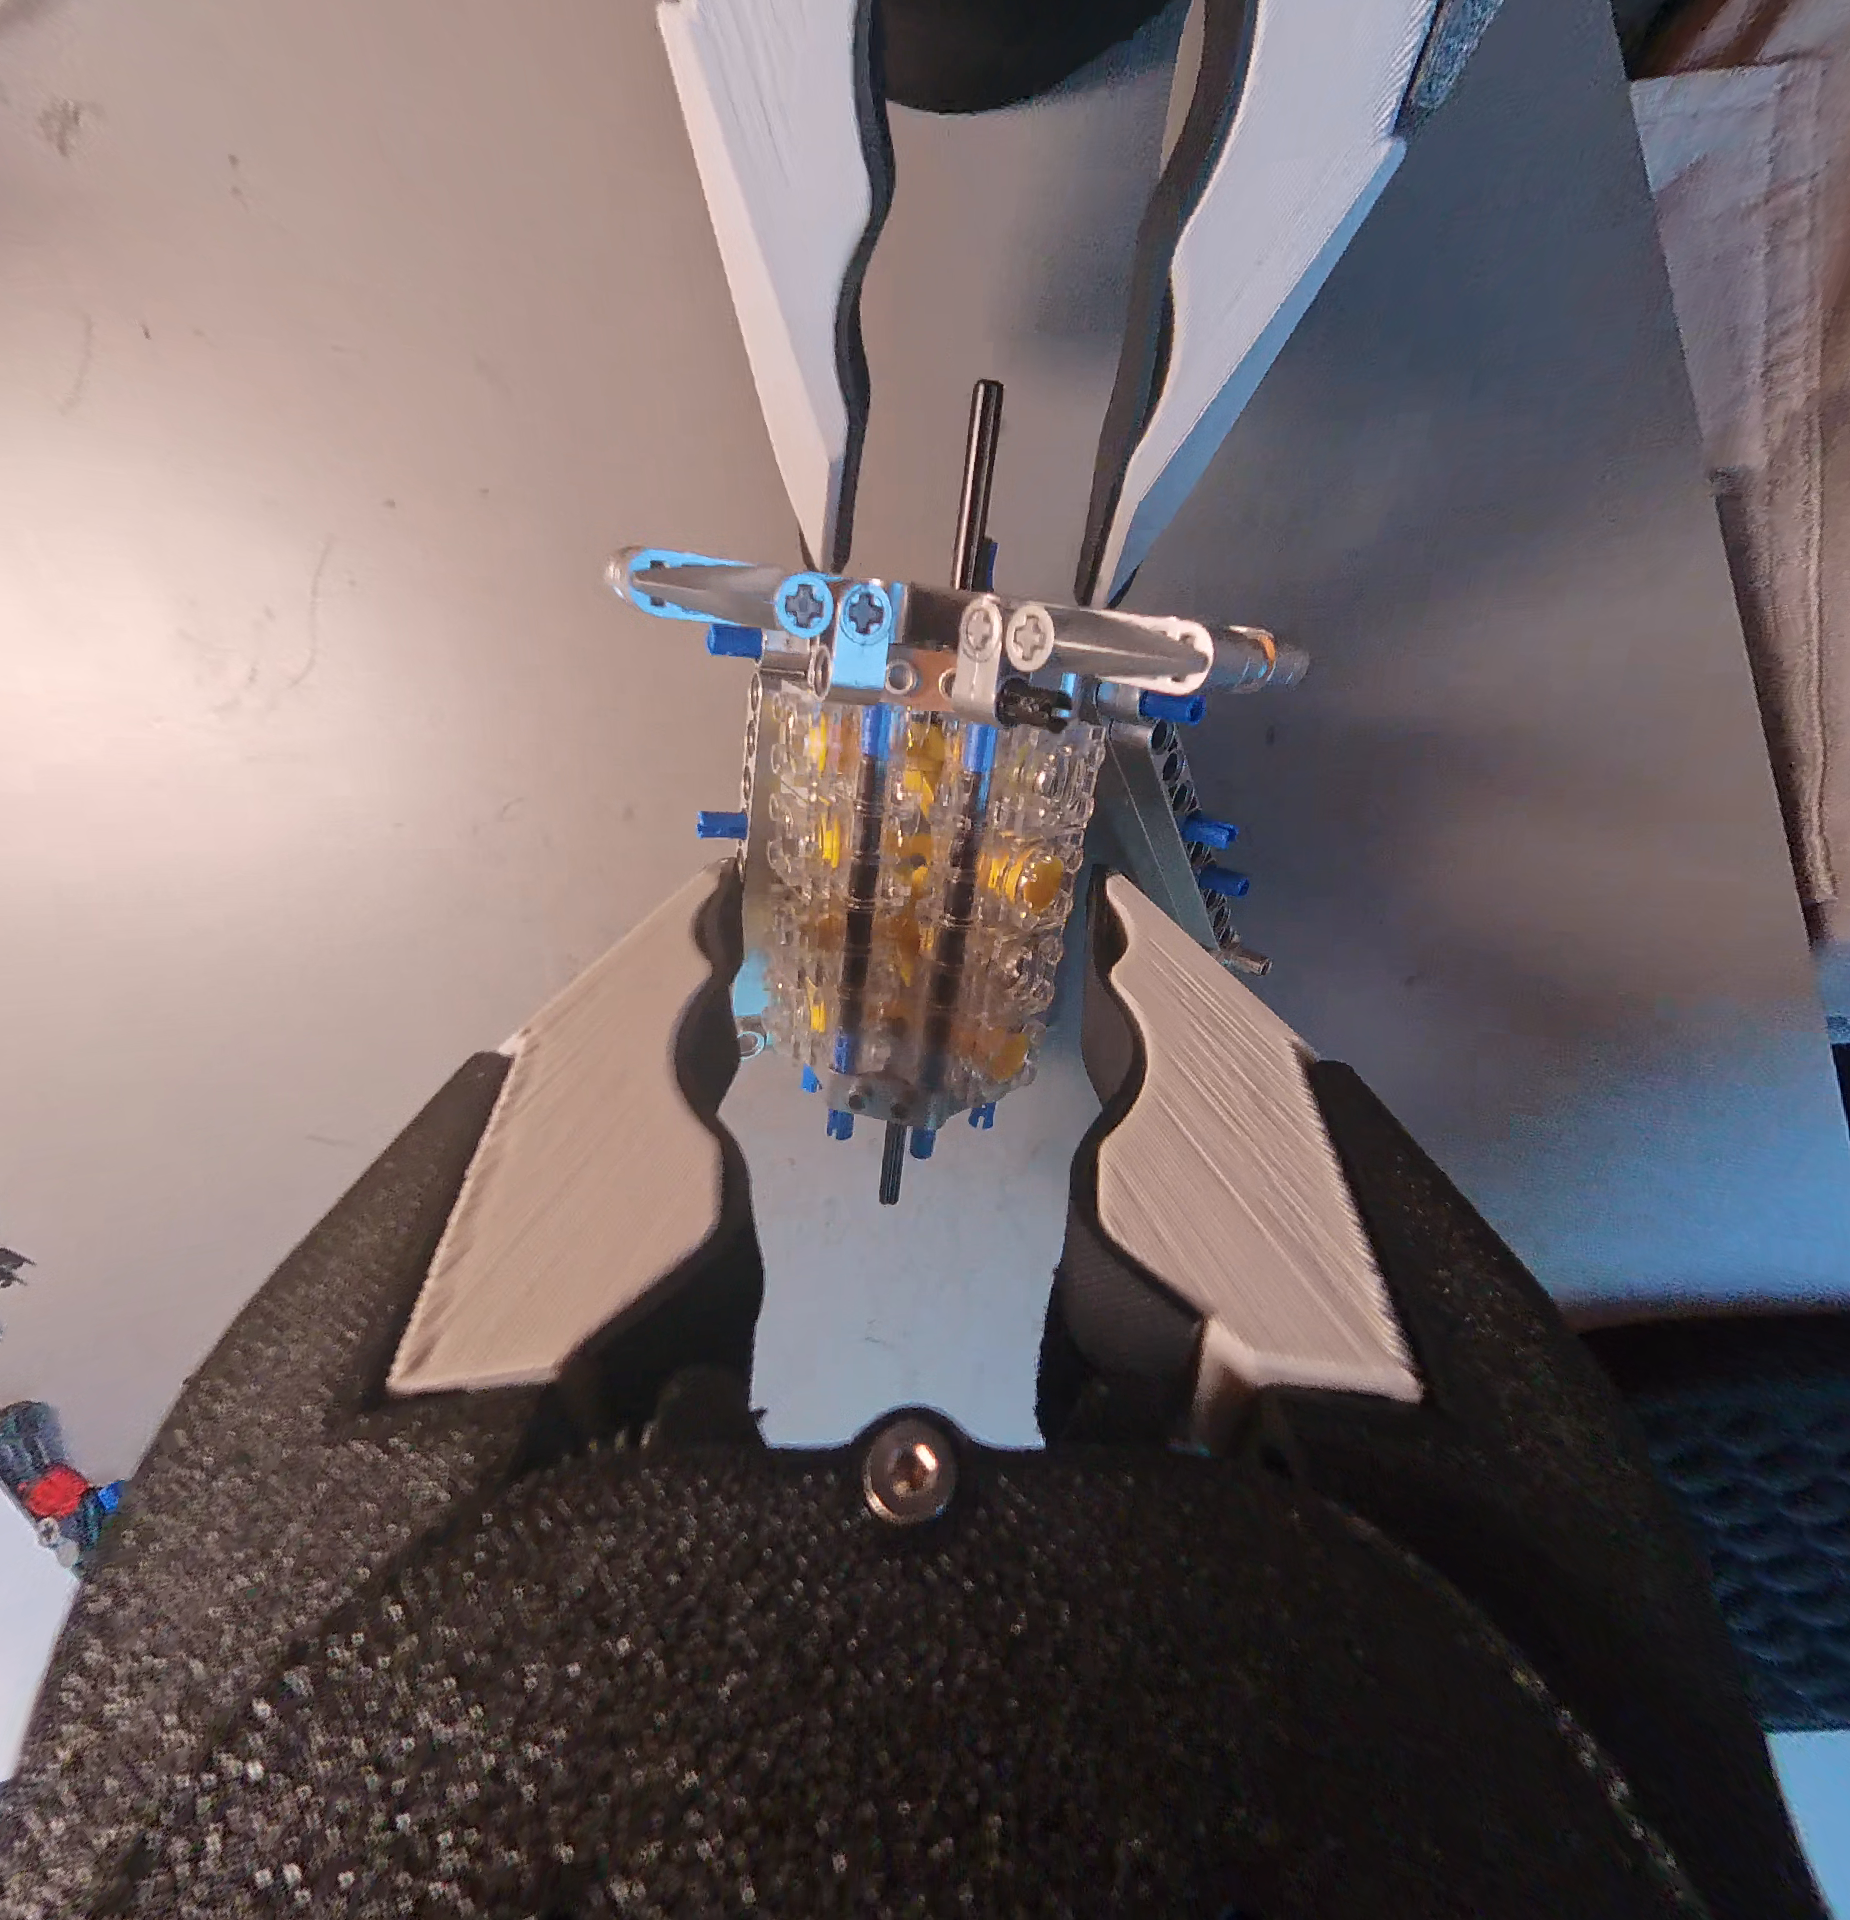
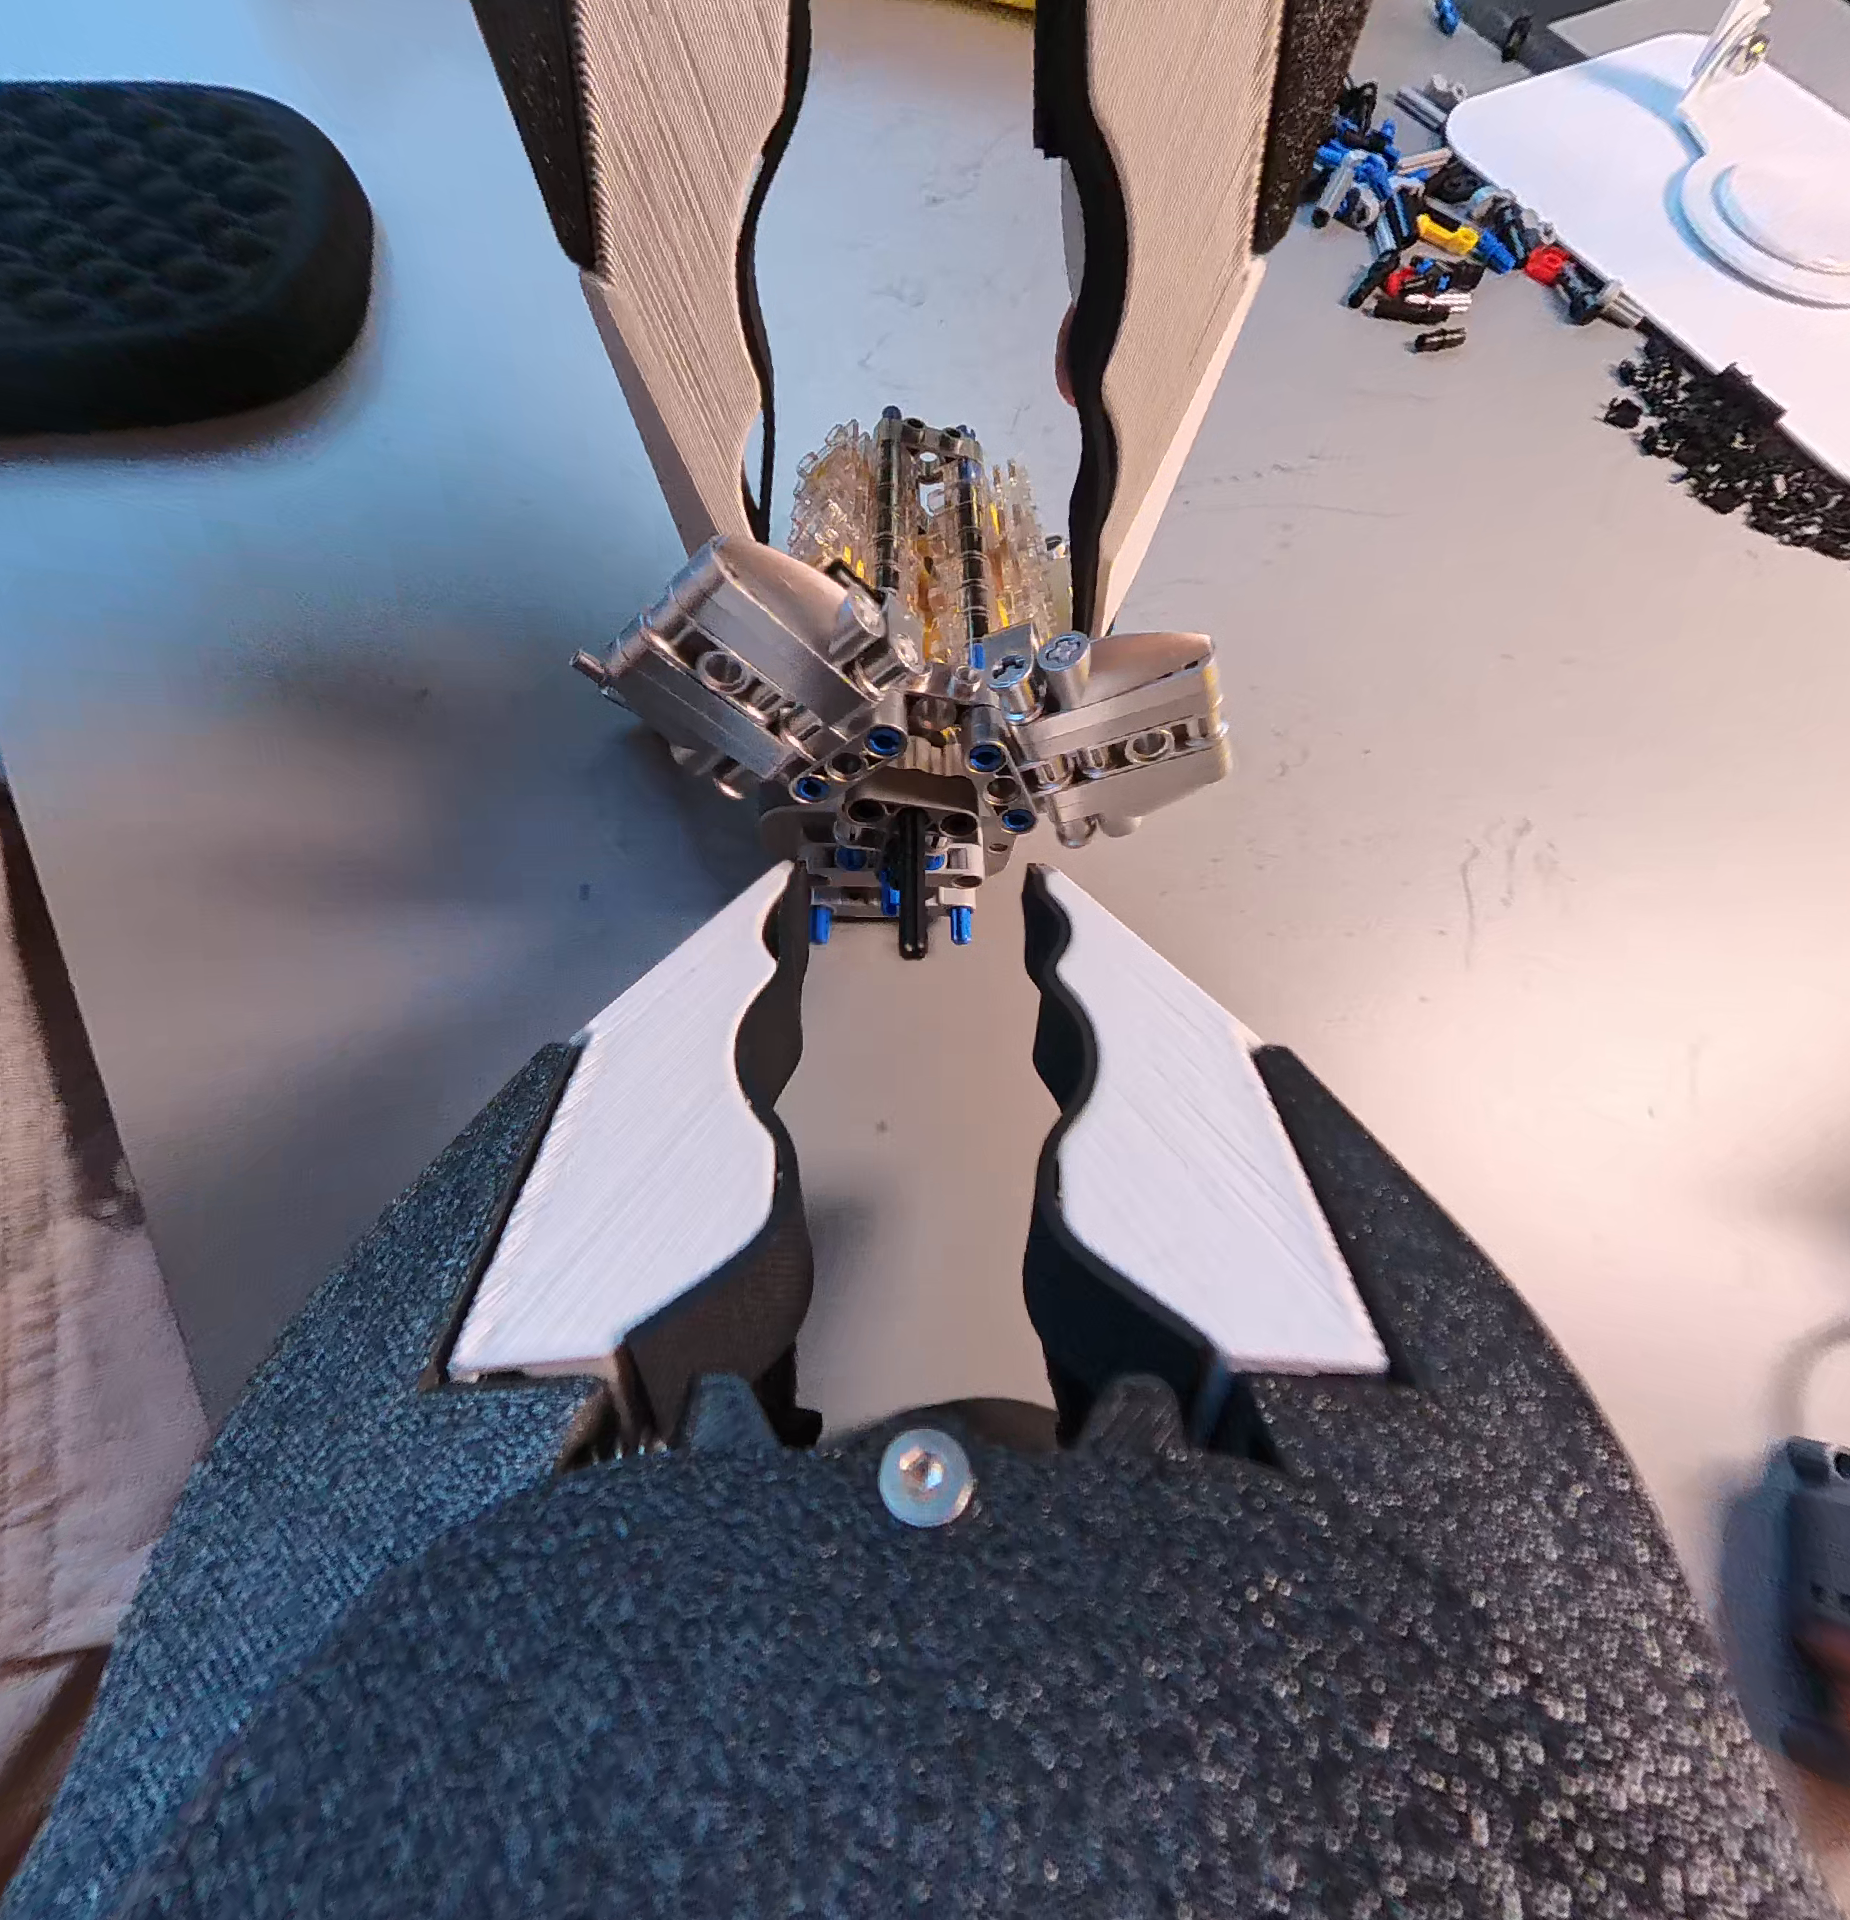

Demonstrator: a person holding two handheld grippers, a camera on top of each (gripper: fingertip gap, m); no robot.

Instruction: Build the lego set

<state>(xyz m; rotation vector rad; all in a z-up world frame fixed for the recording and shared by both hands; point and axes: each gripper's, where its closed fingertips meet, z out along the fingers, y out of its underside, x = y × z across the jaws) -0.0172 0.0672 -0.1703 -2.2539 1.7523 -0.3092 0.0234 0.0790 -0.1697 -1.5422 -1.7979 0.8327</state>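
**Two tools at opposite ends of one brick-built model**

Left wrist view: the left tool is closed to a narrow span on the brick-built model. Its pads press the two flanks of the clear, yellow-flecked gear stack at the picture's centre. The model lies over the tabletop; whether it rests on it cannot be told. One black axle projects toward 12 o'clock, between the fingers of the opposing tool.

Right wrist view: the right tool is set narrow about the model's grey end. The 9 o'clock fingertip appears to touch it. Contact on the 3 o'clock side cannot be judged, so a firm hold cannot be confirmed.

As a judgement, the grey end looks the stiffer place to hold; the clear stack looks likelier to flex when squeezed.

Counts:
- Tools: two.
- Model: one, with two grey side blocks.
- Black pad: one, at 10 o'clock.
- White base: one, at 1 o'clock.
- Blurred dark device: one, at 4 o'clock.
- Loose parts: too many to count.
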